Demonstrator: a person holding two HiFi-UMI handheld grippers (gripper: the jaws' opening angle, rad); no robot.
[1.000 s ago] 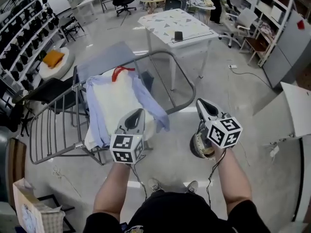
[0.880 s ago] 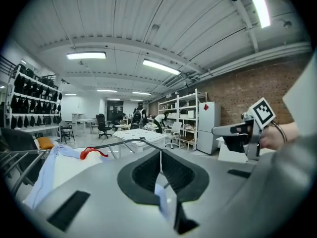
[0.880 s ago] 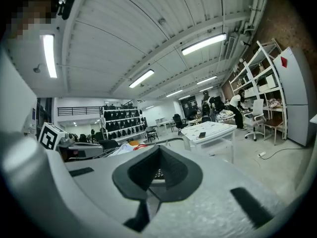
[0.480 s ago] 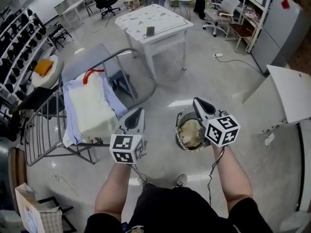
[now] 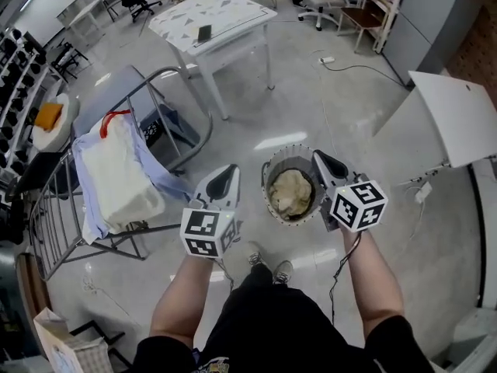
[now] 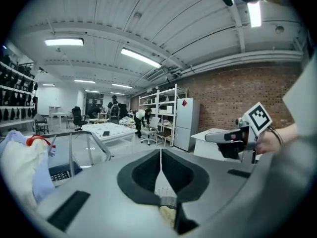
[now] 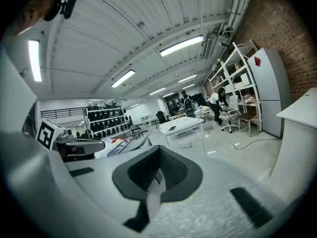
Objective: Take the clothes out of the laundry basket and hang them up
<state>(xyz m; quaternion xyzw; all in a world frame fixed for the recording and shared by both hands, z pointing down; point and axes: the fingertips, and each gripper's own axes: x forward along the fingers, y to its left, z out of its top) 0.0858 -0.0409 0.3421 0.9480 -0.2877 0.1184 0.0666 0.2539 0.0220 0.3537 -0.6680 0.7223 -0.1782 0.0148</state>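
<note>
Grey floor (image 5: 342, 107), round laundry basket (image 5: 289, 151) with crumpled cream clothes (image 5: 293, 193)

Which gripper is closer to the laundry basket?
Right. The right gripper hangs over the right rim of the laundry basket; the left gripper is off to its left, with bare floor showing between.

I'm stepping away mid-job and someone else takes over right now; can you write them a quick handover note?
Left gripper: shut, empty.
Right gripper: shut, empty.
Both hover either side of the laundry basket; a cream garment lies inside.
Done: a blue shirt and a cream cloth are draped on the drying rack.
Left: lift the cream garment out and hang it.
</note>
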